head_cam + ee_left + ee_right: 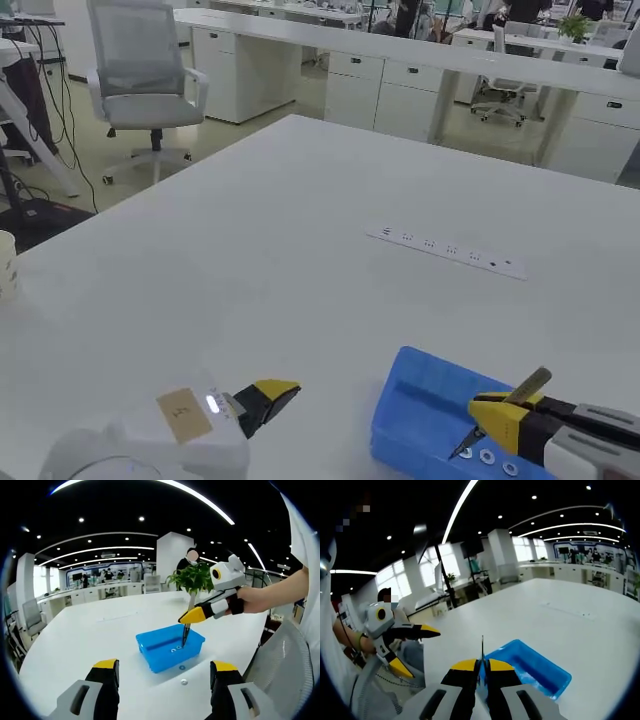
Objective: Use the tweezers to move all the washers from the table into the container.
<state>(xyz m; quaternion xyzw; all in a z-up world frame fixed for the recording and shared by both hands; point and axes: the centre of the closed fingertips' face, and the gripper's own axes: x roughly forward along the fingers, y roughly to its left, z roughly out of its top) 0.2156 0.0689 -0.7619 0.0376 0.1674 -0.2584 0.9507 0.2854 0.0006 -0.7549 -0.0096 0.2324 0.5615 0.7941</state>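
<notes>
Left gripper view has two washers (pixel 184 682) lying on the white table (pixel 90 640), just beside the near wall of the blue container (pixel 150 656), one closer to it than the other. More washers lie inside the container, and the head view shows three of them (pixel 487 457) in a row on its floor. The tweezers (pixel 185 632) point steeply down into the container with their tips close above those washers. The tips are too small to tell whether a washer is pinched between them.

The right gripper (pixel 192 615) carries the tweezers. In the right gripper view its jaws stand nearly together, clamped on the tweezer shank. The left gripper (pixel 164 669) hangs low over the table on the near side of the container, jaws spread wide and holding nothing.

Judging by this, the step in hand is a drop-off into the container, and the job is partly done, with at least two washers left outside. The next move calls for lifting the tweezers clear of the container wall and bringing the tips down on the nearer loose washer. The washer lies flat, so the tips will likely need to catch it by its rim or through its hole.
</notes>
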